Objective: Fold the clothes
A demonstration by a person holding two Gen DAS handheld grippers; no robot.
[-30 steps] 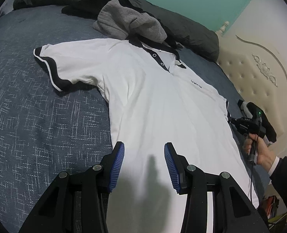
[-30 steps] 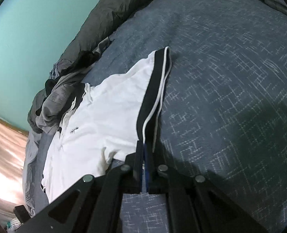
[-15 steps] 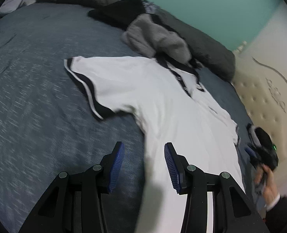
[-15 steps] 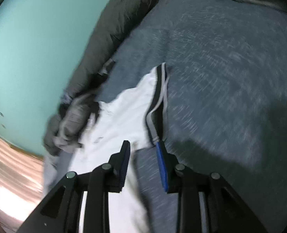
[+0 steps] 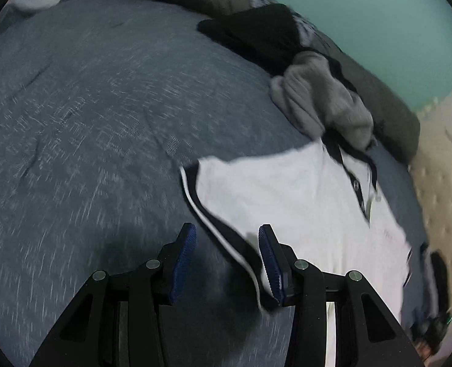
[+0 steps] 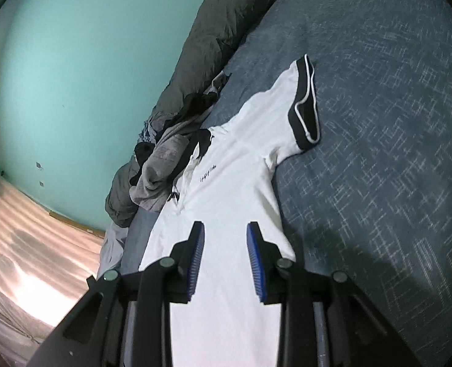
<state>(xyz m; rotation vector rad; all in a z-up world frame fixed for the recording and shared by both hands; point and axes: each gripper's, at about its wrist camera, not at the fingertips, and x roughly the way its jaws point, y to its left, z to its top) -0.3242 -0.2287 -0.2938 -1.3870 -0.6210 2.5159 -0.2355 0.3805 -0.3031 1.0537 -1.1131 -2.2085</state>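
Polo shirt (image 6: pixel 235 183), white with black trim, is lying flat and face up on the blue-grey bed (image 6: pixel 394 153), and everything here is being placed from it. In the left wrist view motion blur is smearing the whole scene, so the chest lettering is unreadable there, and the hem is being cut off behind the gripper frame. In the right wrist view the lower body of the shirt is disappearing under the gripper's black arms, and the far sleeve is not showing. The collar is being partly covered by a grey garment (image 5: pixel 323 98) heaped against it, with a black garment (image 5: pixel 256 33) and a dark rolled duvet (image 6: pixel 226 18) lying beyond.

The left gripper (image 5: pixel 227 264) is hovering wide open over the black-banded sleeve (image 5: pixel 222 229), whose cuff edge is running between the blue pads (image 5: pixel 183 263); nothing is being held, and contact cannot be judged through the blur. The right gripper (image 6: pixel 226 260) is also standing wide open and empty, poised above the shirt's torso below the chest lettering.

The shirt's long axis is running from the hem by the right gripper up to the collar, which is pointing toward the teal wall (image 6: pixel 73 61). The sleeve is sticking out sideways.
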